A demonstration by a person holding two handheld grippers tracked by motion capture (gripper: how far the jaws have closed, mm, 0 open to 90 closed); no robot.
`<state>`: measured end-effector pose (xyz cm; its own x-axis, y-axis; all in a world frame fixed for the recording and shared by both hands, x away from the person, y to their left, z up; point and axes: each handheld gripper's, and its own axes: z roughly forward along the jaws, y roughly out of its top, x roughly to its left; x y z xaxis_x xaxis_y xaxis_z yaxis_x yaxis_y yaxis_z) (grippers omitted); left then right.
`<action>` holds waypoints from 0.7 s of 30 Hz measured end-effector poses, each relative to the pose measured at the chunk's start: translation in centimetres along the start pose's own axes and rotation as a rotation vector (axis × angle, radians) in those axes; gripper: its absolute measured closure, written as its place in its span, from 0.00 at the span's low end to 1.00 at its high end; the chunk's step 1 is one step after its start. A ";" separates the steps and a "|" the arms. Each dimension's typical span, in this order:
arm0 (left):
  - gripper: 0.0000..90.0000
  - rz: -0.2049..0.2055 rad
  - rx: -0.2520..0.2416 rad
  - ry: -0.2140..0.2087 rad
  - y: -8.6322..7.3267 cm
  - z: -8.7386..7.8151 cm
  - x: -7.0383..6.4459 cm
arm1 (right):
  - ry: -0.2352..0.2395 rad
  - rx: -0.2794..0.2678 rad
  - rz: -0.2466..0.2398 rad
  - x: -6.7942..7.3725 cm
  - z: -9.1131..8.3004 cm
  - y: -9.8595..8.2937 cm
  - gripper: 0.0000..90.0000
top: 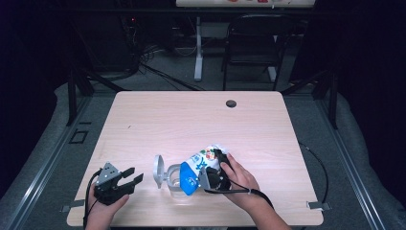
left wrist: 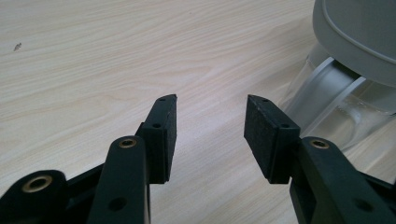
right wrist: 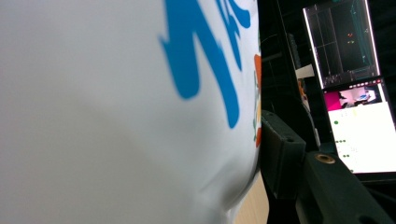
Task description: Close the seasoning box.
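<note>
Two hand-held grippers are working low in the high view, near the table's (top: 158,120) front edge. At lower left, the left gripper (top: 130,176) is resting level in the person's hand, its jaws standing apart with nothing between them; in its own view they (left wrist: 210,128) are framing bare wood. Just right of centre, the right gripper (top: 218,167) is tilting a white and blue pouch (top: 201,165) down toward a clear container (top: 178,181) whose grey lid (top: 158,170) is standing open. Its jaws are clamping the pouch, which is hiding one jaw in the right gripper view (right wrist: 116,116). Blue lettering on the pouch is appearing blurred and cropped, possibly not Latin script, and cannot be read.
</note>
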<state>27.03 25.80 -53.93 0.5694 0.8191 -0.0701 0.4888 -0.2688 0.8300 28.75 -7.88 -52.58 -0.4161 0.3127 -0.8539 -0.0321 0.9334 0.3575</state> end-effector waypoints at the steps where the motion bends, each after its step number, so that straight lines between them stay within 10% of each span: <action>1: 0.61 0.000 0.001 0.000 0.0 0.0 0.0 | -0.002 -0.008 0.002 0.1 0.0 0.0 0.58; 21: 0.61 -0.002 -0.003 -0.003 0.0 0.0 0.0 | -0.039 0.000 -0.087 0.3 -0.1 0.6 0.59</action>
<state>27.05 25.81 -54.00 0.5702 0.8183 -0.0729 0.4875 -0.2656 0.8317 28.55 -7.21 -52.56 -0.3764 0.2373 -0.8955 -0.0666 0.9572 0.2816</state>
